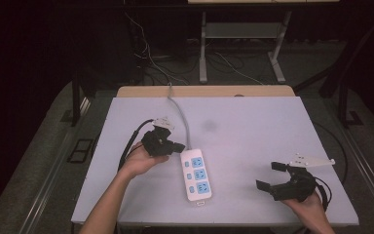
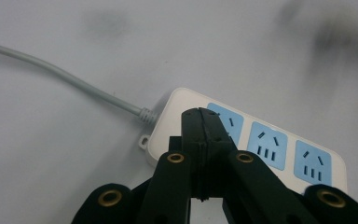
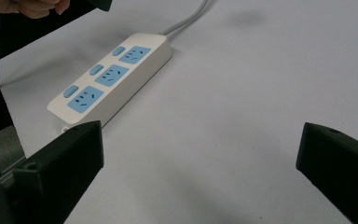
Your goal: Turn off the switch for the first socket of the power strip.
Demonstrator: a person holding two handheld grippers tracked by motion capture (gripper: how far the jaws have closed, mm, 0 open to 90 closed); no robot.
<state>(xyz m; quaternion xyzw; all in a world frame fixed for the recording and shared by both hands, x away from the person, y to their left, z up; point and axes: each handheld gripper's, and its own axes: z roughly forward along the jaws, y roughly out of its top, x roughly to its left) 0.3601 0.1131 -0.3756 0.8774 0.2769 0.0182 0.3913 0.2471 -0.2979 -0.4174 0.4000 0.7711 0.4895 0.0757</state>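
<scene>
Pressing with our left gripper (image 2: 200, 114), jaws pressed together over the power strip (image 1: 196, 174), could shove it sideways; right gripper (image 1: 273, 176) spread, well apart.

power strip (image 1: 196, 174): white, light-blue sockets | cord (image 1: 180, 114): grey | table (image 1: 253, 126): pale lilac | tools: black

left gripper (image 1: 179, 146) beside power strip (image 1: 196, 174) | right gripper (image 1: 271, 176) well apart, fingers spread
</scene>
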